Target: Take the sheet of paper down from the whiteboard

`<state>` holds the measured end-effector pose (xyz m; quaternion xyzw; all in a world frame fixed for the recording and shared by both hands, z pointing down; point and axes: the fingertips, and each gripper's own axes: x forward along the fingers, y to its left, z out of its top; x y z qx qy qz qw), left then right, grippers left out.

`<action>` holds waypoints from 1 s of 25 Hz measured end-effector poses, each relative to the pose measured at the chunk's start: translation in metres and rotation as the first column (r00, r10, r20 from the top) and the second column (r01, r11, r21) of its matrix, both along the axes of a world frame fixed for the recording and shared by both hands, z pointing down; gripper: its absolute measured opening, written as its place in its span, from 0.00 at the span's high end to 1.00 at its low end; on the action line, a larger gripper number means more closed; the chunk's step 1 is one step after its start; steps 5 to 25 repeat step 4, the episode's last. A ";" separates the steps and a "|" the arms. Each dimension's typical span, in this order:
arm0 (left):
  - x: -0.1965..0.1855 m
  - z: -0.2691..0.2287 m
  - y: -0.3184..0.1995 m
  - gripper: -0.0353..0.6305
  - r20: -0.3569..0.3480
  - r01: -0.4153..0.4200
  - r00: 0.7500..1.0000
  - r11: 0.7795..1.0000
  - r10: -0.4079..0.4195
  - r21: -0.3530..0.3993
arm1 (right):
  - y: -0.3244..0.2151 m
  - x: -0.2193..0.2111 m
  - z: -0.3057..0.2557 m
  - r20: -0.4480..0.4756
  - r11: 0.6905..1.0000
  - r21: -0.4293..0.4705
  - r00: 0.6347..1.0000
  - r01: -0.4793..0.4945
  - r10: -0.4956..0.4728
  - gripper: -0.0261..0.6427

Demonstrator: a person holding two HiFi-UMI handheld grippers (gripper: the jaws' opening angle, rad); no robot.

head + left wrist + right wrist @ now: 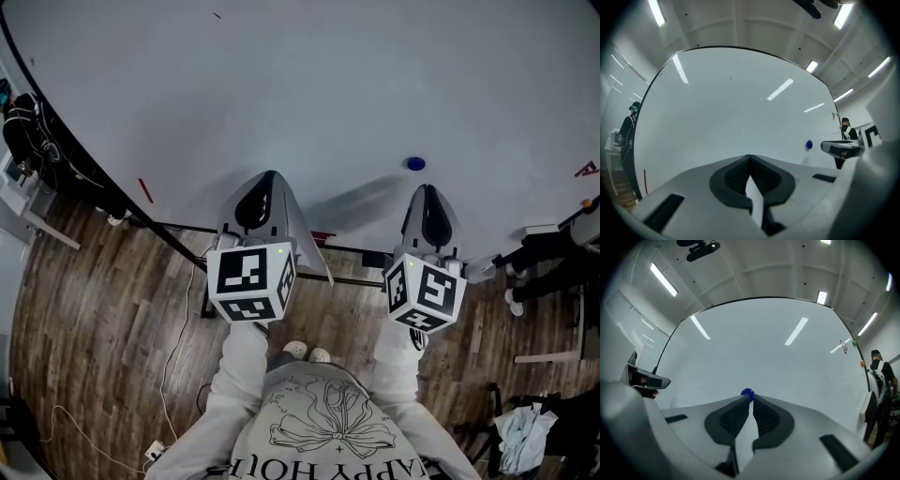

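Left claw point(749, 158), clamped shut on the paper point(755, 201), holds it just off the whiteboard point(328, 84), while right claw point(751, 399), barely ajar and empty, faces the board's magnet point(747, 393); removal looks done, so next comes drawing the paper clear.

Office or lab-type rm, not a home. Huge whiteboard point(375, 84) fills one wall, w/ a blue magnet point(415, 163) on it. Long strip lights point(658, 11) in a plain white ceiling. Wood-look floor point(84, 319) w/ a loose cable point(173, 333). One person point(627, 129) stands at one end of the board, another person point(881, 373) at the other.
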<state>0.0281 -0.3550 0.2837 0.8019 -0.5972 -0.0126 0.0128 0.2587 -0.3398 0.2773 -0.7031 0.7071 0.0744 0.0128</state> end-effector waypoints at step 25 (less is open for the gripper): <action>0.000 0.000 0.001 0.94 0.000 -0.002 1.000 1.000 0.002 0.001 | 0.002 -0.001 -0.001 -0.003 1.000 0.001 1.000 -0.002 0.002 0.92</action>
